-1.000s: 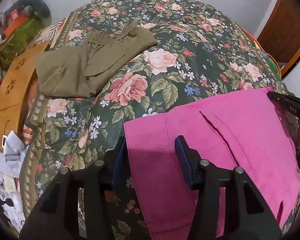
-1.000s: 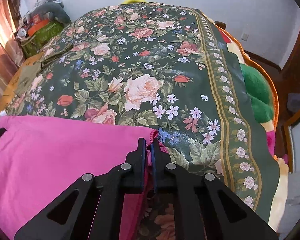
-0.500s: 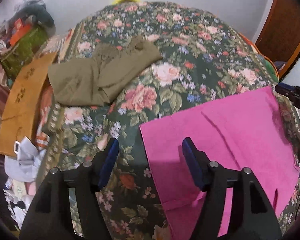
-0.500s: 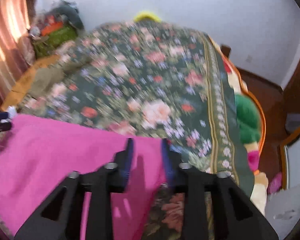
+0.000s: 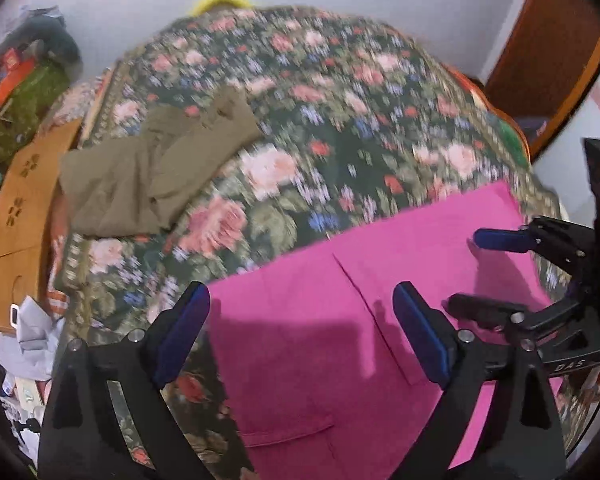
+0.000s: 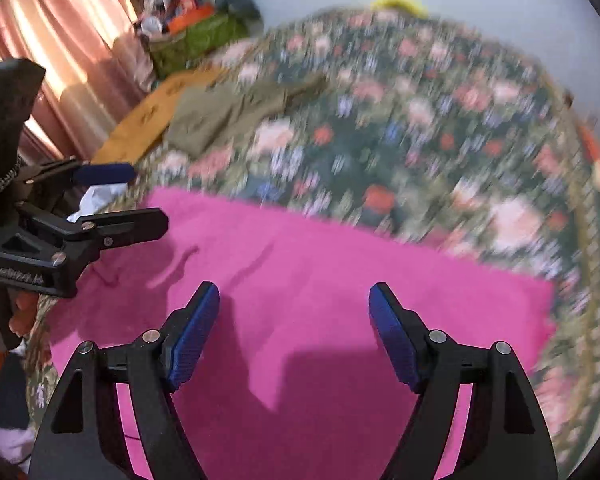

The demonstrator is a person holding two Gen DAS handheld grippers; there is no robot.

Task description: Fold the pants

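While both tools hover spread wide, I grip nothing | left tool point(image 5: 300, 320), right tool point(image 6: 294, 320) | pink pants point(image 5: 340, 300) flat on bed point(image 5: 300, 120), lower centre of frame | soft, light, limp; I'd pinch an outer edge or corner.

Floral-covered bed point(image 5: 340, 128) under flat pink pants point(image 5: 340, 320) and crumpled olive pants point(image 5: 140, 176).

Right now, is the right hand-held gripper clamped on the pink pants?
No, the right hand-held gripper stands wide open above the pink pants, its blue pads apart.
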